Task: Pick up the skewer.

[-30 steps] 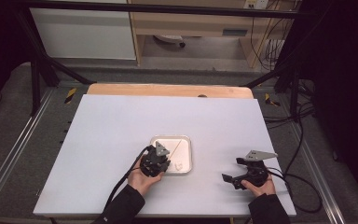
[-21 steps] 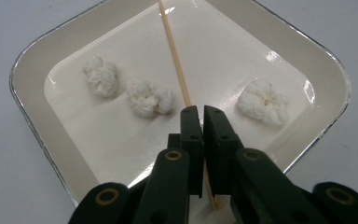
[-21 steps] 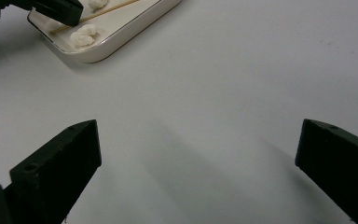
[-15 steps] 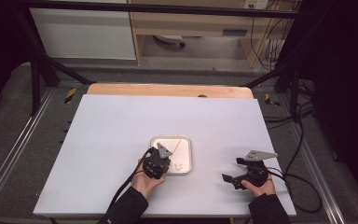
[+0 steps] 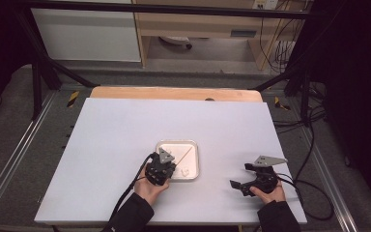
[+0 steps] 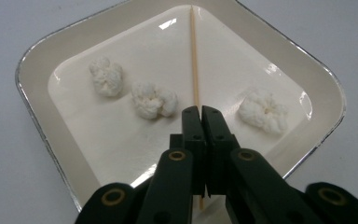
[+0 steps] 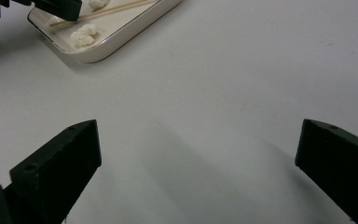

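A shallow white tray [image 6: 37, 65] lies on the white table [image 5: 125, 135], near its front middle. In the tray lie a thin wooden skewer [image 6: 194, 56] and three white fluffy pieces [image 6: 106, 77] [image 6: 154, 100] [image 6: 263, 112]. My left gripper [image 6: 200, 114] reaches into the tray from the near side and is shut on the skewer's near end, which runs between the pressed jaws. In the high view the left gripper [image 5: 170, 168] sits at the tray's [image 5: 193, 145] front left corner. My right gripper [image 7: 198, 135] hovers open over bare table to the tray's right, also in the high view [image 5: 241, 176].
A wooden board edge [image 5: 174, 93] runs along the table's far side. Black frame bars and cables [image 5: 309, 145] stand around the table. White table surface [image 7: 242, 74] stretches between the right gripper and the tray [image 7: 121, 44].
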Action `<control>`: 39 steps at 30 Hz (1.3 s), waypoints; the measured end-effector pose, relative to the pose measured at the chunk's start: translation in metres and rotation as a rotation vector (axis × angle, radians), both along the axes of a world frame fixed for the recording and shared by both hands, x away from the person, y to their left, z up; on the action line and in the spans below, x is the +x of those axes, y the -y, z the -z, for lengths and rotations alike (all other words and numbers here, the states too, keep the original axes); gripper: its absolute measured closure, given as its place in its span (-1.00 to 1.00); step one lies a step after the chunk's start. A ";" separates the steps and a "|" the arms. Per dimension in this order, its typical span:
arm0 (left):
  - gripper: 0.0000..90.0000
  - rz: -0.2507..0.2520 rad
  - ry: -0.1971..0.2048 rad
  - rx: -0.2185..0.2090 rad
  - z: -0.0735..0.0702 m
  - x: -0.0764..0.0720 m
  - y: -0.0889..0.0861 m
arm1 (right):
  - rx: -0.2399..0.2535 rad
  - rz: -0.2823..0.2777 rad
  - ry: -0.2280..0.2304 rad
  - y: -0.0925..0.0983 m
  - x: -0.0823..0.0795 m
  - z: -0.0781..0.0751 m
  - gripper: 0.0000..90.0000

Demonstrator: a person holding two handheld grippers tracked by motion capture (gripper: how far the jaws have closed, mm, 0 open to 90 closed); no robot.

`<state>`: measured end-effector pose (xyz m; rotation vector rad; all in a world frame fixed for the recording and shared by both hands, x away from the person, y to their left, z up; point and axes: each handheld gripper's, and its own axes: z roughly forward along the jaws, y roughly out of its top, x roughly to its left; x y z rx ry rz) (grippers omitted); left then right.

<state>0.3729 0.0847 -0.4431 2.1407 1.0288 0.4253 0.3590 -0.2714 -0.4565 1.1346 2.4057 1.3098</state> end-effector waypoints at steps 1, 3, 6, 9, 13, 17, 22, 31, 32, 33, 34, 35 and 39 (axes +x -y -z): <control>0.99 -0.002 0.002 -0.011 -0.001 0.000 -0.001 | 0.000 0.001 0.001 0.000 0.000 0.000 -0.98; 0.99 -0.003 0.008 -0.019 -0.003 -0.001 -0.002 | 0.002 0.001 0.003 0.000 0.000 0.000 -0.98; 0.99 0.001 0.014 -0.027 -0.006 -0.001 -0.005 | 0.000 0.000 0.002 0.000 0.000 0.000 -0.98; 0.99 0.008 0.016 -0.036 -0.009 -0.001 -0.008 | -0.001 -0.002 0.005 0.000 0.000 0.000 -0.98; 0.99 0.024 0.015 -0.031 -0.013 -0.001 -0.012 | -0.002 -0.002 0.007 0.000 0.000 0.000 -0.98; 0.99 0.045 0.019 -0.024 -0.015 -0.001 -0.014 | -0.008 -0.005 0.014 -0.001 0.000 -0.001 -0.98; 0.99 0.066 0.022 -0.020 -0.020 -0.002 -0.019 | -0.019 -0.006 0.020 -0.004 0.000 -0.002 -0.99; 0.98 0.100 0.017 -0.024 -0.025 -0.003 -0.031 | -0.095 -0.005 0.058 -0.016 0.000 -0.004 -0.99; 0.98 0.108 0.017 -0.025 -0.026 -0.003 -0.034 | -0.105 -0.010 0.062 -0.018 0.000 -0.004 -0.99; 0.98 0.108 0.017 -0.025 -0.026 -0.003 -0.034 | -0.105 -0.010 0.062 -0.018 0.000 -0.004 -0.99; 0.98 0.110 0.016 -0.027 -0.026 -0.003 -0.035 | -0.113 -0.014 0.064 -0.020 0.000 -0.005 -0.99; 0.98 0.118 0.013 -0.033 -0.027 -0.003 -0.038 | -0.128 -0.019 0.078 -0.022 0.000 -0.005 -0.98; 0.98 0.135 0.010 -0.026 -0.028 -0.003 -0.040 | -0.148 -0.026 0.093 -0.025 0.000 -0.007 -0.98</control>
